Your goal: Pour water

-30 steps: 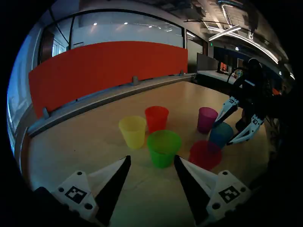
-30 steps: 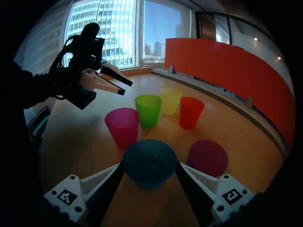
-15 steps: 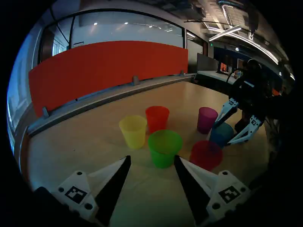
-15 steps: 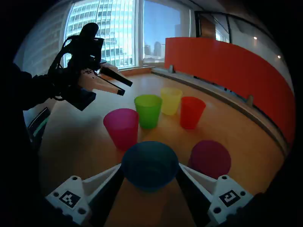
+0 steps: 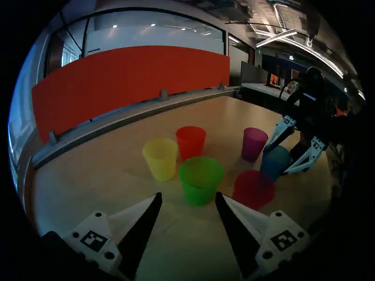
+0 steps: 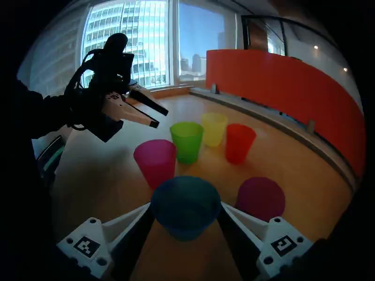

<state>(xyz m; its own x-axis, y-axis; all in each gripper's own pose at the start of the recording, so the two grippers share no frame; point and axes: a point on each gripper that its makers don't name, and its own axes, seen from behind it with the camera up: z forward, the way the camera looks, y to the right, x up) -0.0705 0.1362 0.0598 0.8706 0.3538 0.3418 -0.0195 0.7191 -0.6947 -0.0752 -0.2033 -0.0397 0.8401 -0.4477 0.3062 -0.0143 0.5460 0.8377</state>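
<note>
The blue cup is gripped between the jaws of the right gripper. The left gripper jaws are kept wide and empty, with the green cup just ahead. Next, a tilt over a receiving cup is probably called for.

Each hand-held gripper ends in two white fingers that taper to points, their inner faces black. Near the base of every finger sits a square black-and-white marker with small dark screw holes beside it, the same on the left hand-held gripper and the right hand-held gripper. Seen from the right gripper view, the left one has a bulky black housing with a rounded top and thin dark cables looping off it. The person's sleeve is dark.
</note>
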